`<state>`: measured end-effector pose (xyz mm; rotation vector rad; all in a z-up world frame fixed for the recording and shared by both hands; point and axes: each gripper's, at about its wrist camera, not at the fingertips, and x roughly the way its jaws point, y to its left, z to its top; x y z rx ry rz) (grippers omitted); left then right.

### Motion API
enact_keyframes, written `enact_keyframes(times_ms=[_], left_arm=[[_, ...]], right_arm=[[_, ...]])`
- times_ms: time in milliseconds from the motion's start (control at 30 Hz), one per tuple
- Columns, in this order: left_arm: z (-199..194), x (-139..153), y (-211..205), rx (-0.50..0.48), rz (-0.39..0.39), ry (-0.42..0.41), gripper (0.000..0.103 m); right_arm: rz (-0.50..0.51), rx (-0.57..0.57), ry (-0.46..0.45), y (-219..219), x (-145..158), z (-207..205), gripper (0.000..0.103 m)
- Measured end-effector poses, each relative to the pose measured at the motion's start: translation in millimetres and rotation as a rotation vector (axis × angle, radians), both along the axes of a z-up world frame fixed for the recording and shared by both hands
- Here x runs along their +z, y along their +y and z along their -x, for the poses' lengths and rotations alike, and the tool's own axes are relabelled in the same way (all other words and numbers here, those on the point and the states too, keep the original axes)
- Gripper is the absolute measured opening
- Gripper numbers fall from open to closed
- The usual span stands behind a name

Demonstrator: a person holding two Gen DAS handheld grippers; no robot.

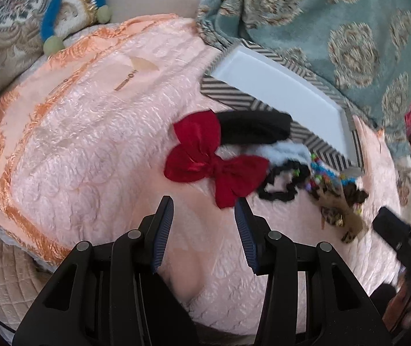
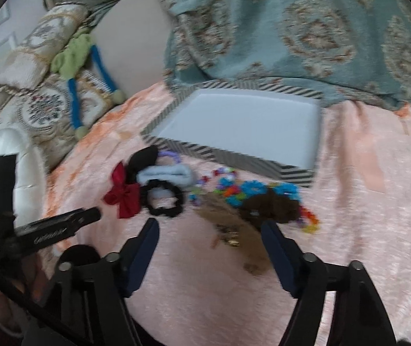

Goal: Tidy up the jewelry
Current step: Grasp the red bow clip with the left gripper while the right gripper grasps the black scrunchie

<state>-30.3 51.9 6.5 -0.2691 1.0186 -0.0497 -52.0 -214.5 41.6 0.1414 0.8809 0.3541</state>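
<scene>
A pile of hair and jewelry pieces lies on the pink bedspread (image 1: 90,144) in front of a white tray with a striped rim (image 2: 234,158). The pile includes a red bow (image 1: 214,164), a black padded band (image 1: 251,128), a black scrunchie (image 2: 162,201), a pale blue scrunchie (image 2: 168,174), a brown scrunchie (image 2: 271,204) and colourful bead bracelets (image 2: 251,190). My left gripper (image 1: 204,201) hovers open just short of the red bow, holding nothing. My right gripper (image 2: 210,222) stands open over a brown card (image 2: 234,230) carrying small gold pieces. Its pads touch nothing.
A teal patterned blanket (image 2: 291,28) lies bunched behind the tray (image 1: 277,86). A plush toy with blue legs (image 2: 73,57) and patterned cushions (image 1: 12,8) sit at the back left. A white padded cushion (image 2: 9,167) lies at the left. Bare bedspread stretches to the right of the pile.
</scene>
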Motion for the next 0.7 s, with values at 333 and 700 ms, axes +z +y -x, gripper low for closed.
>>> enact_keyframes(times_ms=[333,700], left_arm=[[-31,-12,6,0.121,0.125,0.052,0.062],[-57,-37,4,0.204,0.166,0.087,0.062]], right_arm=[[0.018,0.193,0.0,57,-20,-32,0.054],[0.055,0.233,0.017,67,-46,-74,0.032]])
